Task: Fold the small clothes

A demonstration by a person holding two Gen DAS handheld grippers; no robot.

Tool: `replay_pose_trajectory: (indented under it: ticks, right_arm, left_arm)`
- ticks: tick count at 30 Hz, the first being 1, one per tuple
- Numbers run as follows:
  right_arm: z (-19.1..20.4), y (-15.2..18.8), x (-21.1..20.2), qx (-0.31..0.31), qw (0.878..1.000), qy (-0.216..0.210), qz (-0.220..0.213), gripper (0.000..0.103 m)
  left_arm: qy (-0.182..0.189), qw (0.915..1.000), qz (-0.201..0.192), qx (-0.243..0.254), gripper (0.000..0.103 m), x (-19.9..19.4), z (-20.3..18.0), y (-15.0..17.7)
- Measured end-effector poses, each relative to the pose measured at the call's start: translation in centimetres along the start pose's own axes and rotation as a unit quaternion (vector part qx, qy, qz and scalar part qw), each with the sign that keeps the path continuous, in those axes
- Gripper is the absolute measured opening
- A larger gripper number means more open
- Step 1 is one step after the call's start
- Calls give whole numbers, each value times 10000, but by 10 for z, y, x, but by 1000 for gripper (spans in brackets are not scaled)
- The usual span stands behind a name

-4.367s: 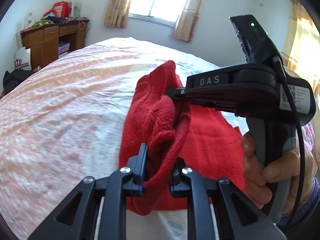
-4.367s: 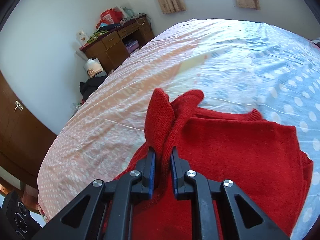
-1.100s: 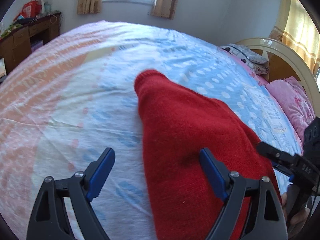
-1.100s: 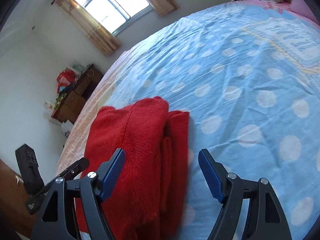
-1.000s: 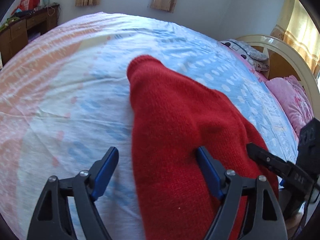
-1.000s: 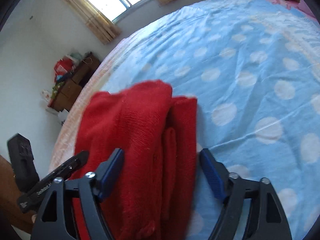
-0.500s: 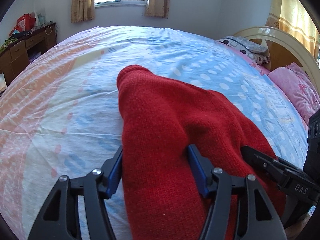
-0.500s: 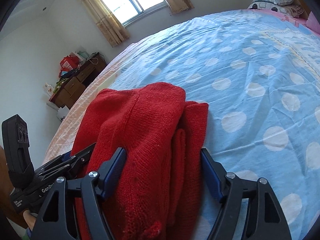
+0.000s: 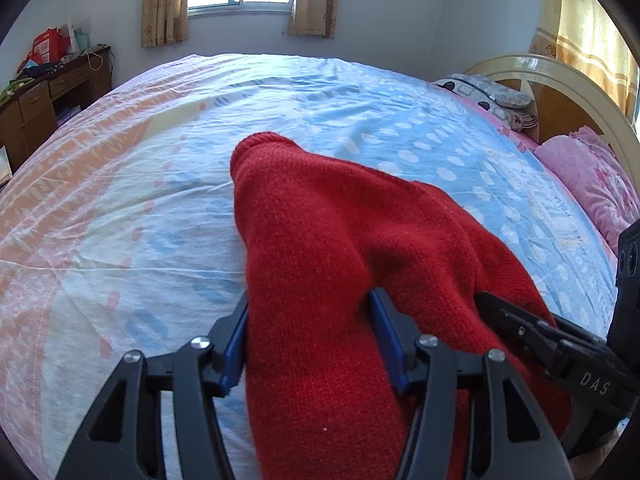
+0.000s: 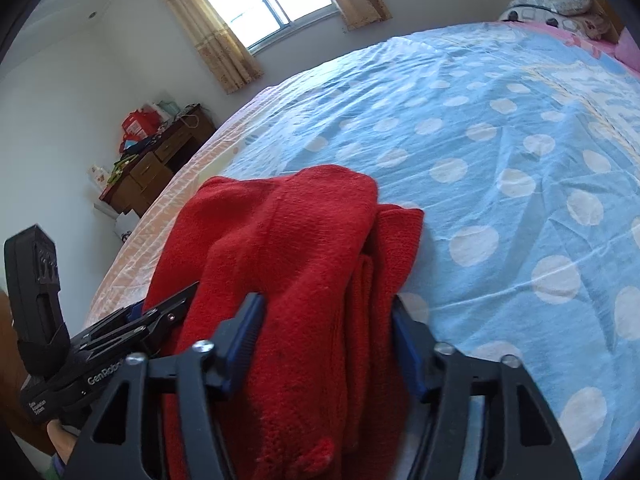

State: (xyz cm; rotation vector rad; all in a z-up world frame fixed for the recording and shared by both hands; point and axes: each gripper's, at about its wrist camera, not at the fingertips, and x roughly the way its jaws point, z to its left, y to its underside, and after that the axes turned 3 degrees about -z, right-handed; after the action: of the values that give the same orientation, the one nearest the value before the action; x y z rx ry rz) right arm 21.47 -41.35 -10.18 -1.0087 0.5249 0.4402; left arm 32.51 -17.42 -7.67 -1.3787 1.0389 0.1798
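A folded red knitted sweater [image 9: 340, 240] lies as a thick bundle on the bed; it also shows in the right wrist view [image 10: 288, 248]. My left gripper [image 9: 314, 344] straddles the bundle's near end, its blue pads pressing the sides of the thick fold. My right gripper [image 10: 326, 340] does the same from the other side, its pads against the stacked red layers. Each gripper shows in the other's view: the right one at the lower right of the left wrist view [image 9: 560, 344], the left one at the lower left of the right wrist view [image 10: 120, 336].
The bed sheet [image 9: 120, 200] is pink on the left and blue with white dots [image 10: 520, 140] on the right. A wooden desk [image 9: 36, 100] with clutter stands by the far left wall. Pink pillows [image 9: 592, 176] and a curved headboard [image 9: 560, 80] are at the right.
Both grippers were wide open over the folded sweater a second ago. They have moved in and narrowed until their pads press on the bundle's sides.
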Motion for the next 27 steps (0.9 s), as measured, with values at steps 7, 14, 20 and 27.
replay_pose_trajectory:
  ticks: [7,14,20,27]
  right_arm:
    - [33,5,-15,-564,9966,573,-176,40]
    - [43,17,-53,34,9997,37,-233,37]
    - [68,38,-85,154,9992,-287,-216,36]
    - [84,70,-100,332,9979,-563,-51,36]
  left_arm:
    - [-153,9998,11,125,36,-17,-4,-1]
    - [-210,9997,98,-3,35,-51,4,16]
    - [-569,9981,97,217,35,-91,2,34]
    - [-820,9965,87,158,35,-120,12,55]
